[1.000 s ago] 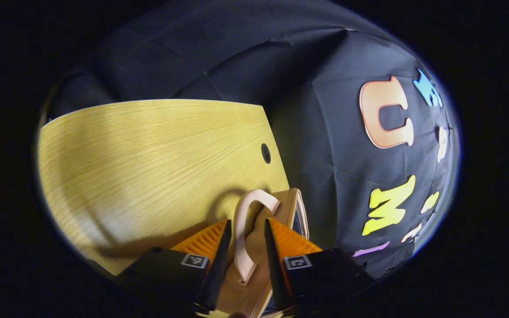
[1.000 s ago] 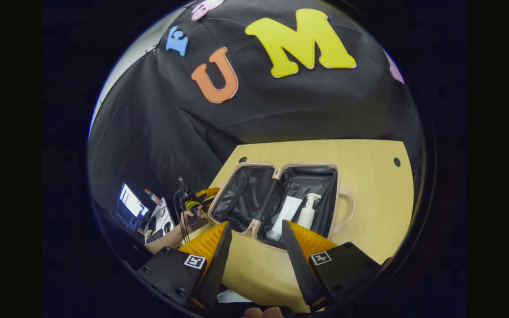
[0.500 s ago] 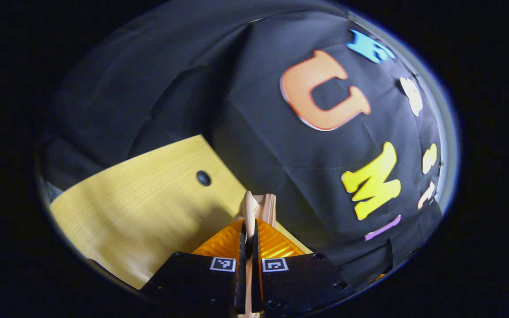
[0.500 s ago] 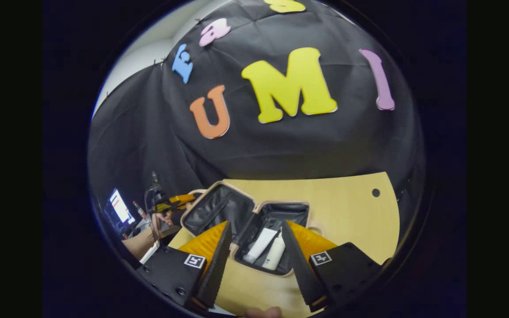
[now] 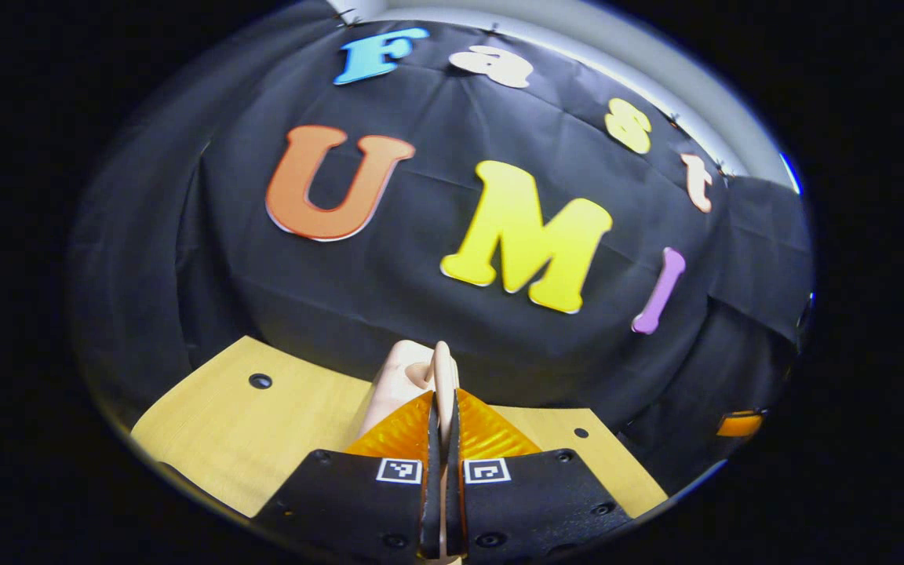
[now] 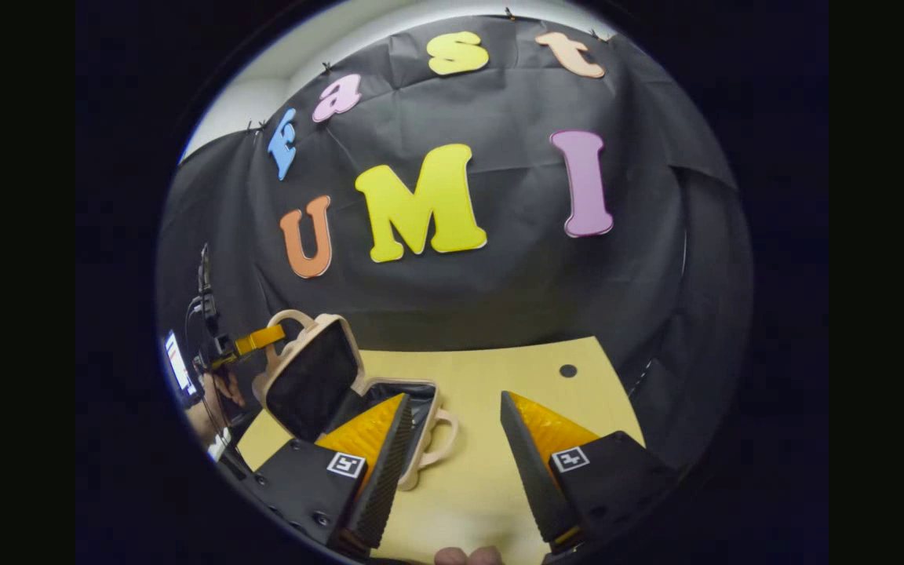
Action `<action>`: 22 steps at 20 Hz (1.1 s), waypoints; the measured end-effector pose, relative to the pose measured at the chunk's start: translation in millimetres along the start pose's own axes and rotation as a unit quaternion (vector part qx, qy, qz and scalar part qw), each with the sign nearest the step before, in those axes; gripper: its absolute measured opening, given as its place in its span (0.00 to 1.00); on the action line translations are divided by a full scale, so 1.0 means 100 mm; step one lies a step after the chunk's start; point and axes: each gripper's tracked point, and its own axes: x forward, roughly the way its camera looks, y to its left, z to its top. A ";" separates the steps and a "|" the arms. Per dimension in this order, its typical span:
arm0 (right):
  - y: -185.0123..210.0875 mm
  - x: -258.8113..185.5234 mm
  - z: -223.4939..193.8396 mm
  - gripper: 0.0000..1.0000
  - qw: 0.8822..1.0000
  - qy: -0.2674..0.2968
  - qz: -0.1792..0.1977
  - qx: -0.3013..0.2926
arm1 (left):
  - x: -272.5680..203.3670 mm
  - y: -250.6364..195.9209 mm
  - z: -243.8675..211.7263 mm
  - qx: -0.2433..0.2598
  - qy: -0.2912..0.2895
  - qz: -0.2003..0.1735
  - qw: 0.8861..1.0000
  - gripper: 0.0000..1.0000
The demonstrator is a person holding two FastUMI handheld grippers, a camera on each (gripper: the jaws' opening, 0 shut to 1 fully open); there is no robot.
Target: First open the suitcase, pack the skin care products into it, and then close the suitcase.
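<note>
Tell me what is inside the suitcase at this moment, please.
In the right gripper view, the suitcase is half closed. Its raised lid shows a dark lining. The base is mostly hidden behind the lid and the right gripper's finger, so its contents cannot be seen.

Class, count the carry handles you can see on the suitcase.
2: one handle on the raised lid, clamped by the left gripper; one on the base half, lying on the table.

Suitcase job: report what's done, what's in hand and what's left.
Done: the beige hard-shell suitcase is open; its contents cannot be seen now. In hand: the left gripper is shut on the lid's beige handle, with the lid tilted partway up. The right gripper hangs open above the wooden table. Left: shutting the lid fully.
</note>
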 end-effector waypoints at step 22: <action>-1.71 -0.75 -0.27 0.68 0.992 0.018 -0.121 0.011 | 0.74 -1.44 -2.50 0.156 0.169 0.021 0.973 0.06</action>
